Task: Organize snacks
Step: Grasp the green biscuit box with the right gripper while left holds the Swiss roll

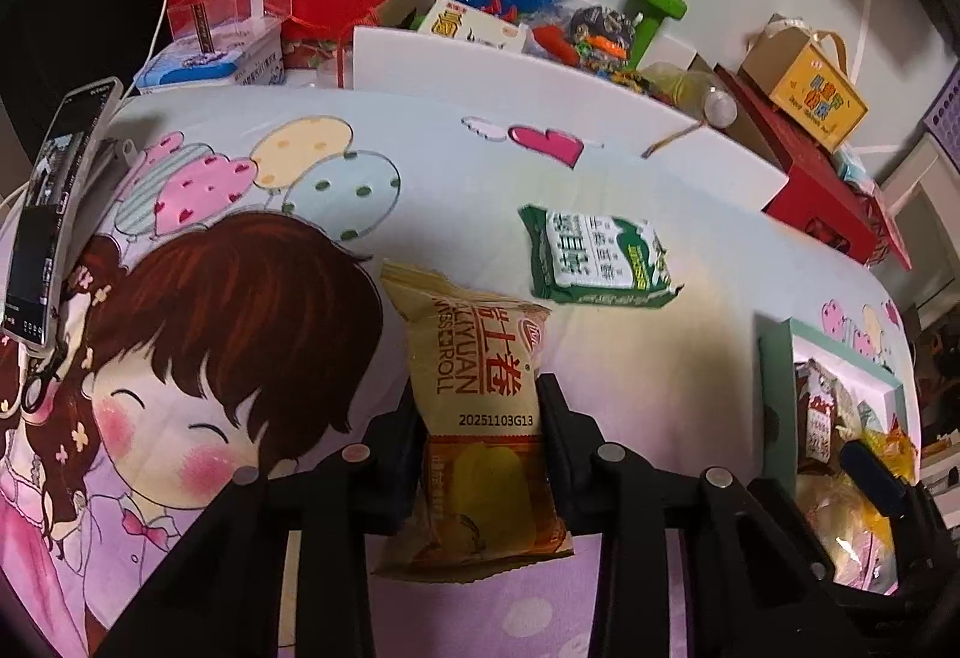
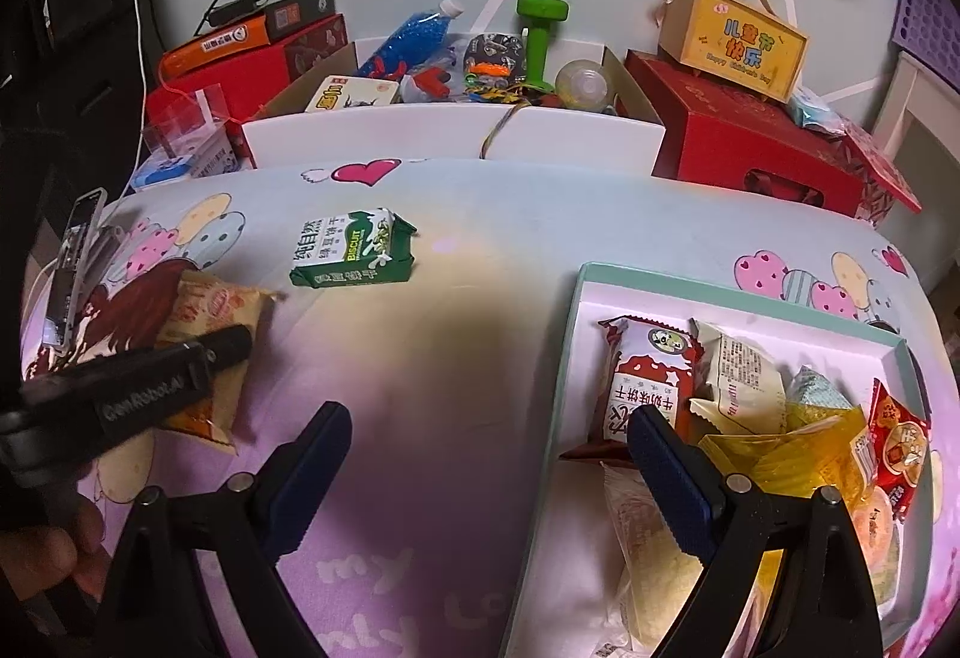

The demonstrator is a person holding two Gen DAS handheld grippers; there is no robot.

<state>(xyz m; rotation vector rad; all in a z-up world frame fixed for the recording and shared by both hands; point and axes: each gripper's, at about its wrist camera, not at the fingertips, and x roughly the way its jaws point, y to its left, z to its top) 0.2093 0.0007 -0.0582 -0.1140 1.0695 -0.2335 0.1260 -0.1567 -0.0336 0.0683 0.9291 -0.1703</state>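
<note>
Left wrist view: the left gripper [image 1: 480, 418] is clamping its jaws on the yellow Swiss roll packet [image 1: 480, 388], pinching it across the middle with the packet's top pointing away over the cartoon bedsheet [image 1: 630, 166]. The packet looks like it's still lying on the sheet, though the angle makes that hard to call. The green biscuit pack [image 1: 600, 259] is sitting just beyond it, loose on the sheet. Off at the right edge, the teal-rimmed box [image 1: 774, 388] is showing a few snacks already inside.

Right wrist view: the right gripper [image 2: 486, 454] is hanging with its jaws wide and nothing between them, one blue pad over bare sheet and the other over the box's left wall. The box [image 2: 744, 292] is holding a red-and-white milk biscuit pack [image 2: 648, 388], a cream wrapper [image 2: 738, 388] and some yellow and red packets. The left gripper is visible here too, sitting on the Swiss roll at far left, well apart from the box.

To do this bit well: lift straight up before swinging right, since a soft packet gripped mid-body is probably going to sag at both ends. Aim for the empty upper part of the box, and keep clear of the idle right gripper.
</note>
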